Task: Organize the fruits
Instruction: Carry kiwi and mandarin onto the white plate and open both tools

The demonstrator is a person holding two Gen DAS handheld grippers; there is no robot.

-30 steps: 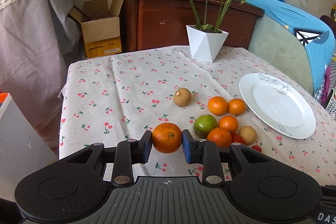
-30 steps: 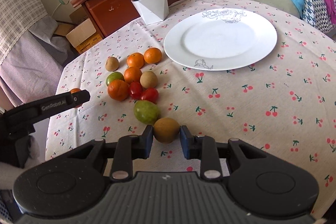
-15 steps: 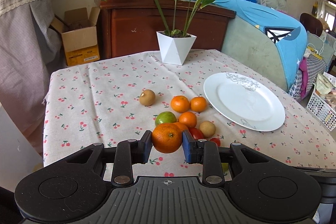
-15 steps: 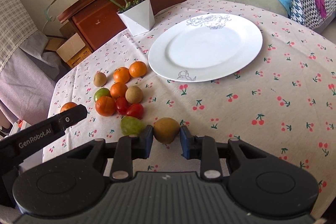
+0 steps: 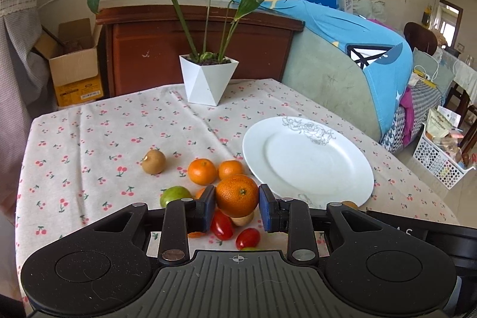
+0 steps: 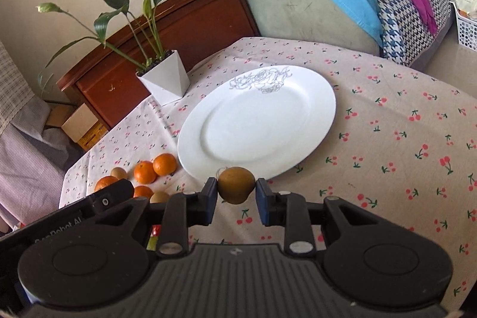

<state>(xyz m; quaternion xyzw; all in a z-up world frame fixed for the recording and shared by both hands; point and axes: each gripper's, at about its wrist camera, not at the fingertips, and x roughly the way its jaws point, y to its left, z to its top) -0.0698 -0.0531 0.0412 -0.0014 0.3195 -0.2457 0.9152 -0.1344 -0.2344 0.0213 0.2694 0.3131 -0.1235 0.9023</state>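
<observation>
1. Orange peel, pebbled and firm: the orange (image 5: pixel 237 195) sits low at centre of the left view, clamped across its widest part by the left gripper (image 5: pixel 237 206), whose jaws stand narrow against both its sides. It looks fairly heavy for its size and grippy enough; held across the middle like this, I judge it unlikely to slip.
2. The brown fruit (image 6: pixel 236 184), low at centre of the right view, is pinched the same way by the right gripper (image 6: pixel 235 198), jaws narrow on its flanks. Its skin looks smoother and the flesh may be softer, so a hard squeeze could bruise it.
3. The plate (image 6: pixel 316 97) fills the middle of the right view and the right half of the left view (image 5: pixel 357 169). Nothing lies in it; it is glazed, breakable and shallow-rimmed, so round fruit set near its edge could roll off.
4. Loose on the desk (image 5: pixel 89 139), left of the plate, wait two small oranges (image 5: pixel 202 171), a brown fruit apart at the far left (image 5: pixel 153 161), a green fruit (image 5: pixel 174 195) and red tomatoes (image 5: pixel 247 237) just under the left jaws.
5. A white plant pot (image 5: pixel 207 79) stands at the desk's far edge, well apart from the fruit.
</observation>
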